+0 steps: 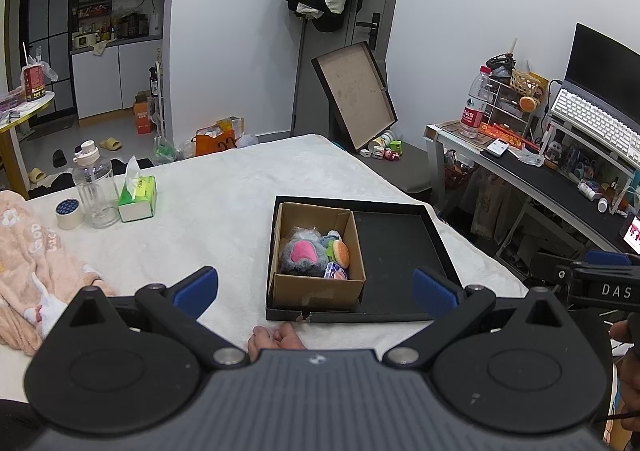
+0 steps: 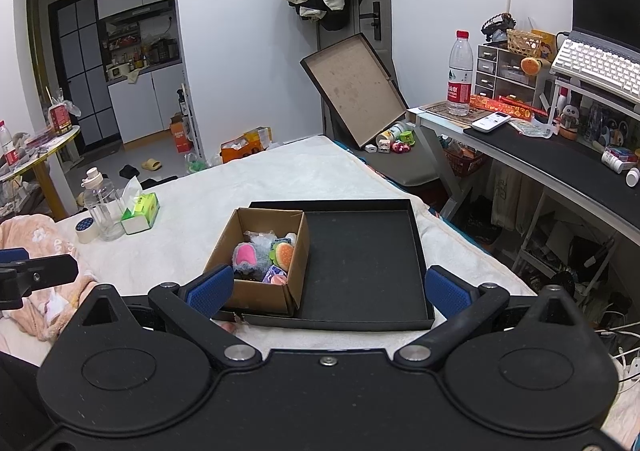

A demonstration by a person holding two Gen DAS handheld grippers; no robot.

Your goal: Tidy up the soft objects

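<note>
- While both claws hang above its near edge, the bed, spread with a white cover, carries everything.
- At its left edge lies a bunched pink blanket with white lettering too creased to read.
- Near the front edge sits the flat black tray, its long axis running left to right in both views.
- Its left part holds an open cardboard box; the right part is bare black floor.
- Inside the box are the soft toys: a grey plush paw with a pink pad facing up, a small hamburger plush just right of it, and a bluish packet whose print is illegible.
- Farther left on the bed stand a clear bottle, a green tissue pack with unreadable print, and a tape roll.
- Left claw: blue pads spread wide, nothing between them.
- Right claw: likewise wide and empty; seen from the left wrist its body reads "DAS".
</note>
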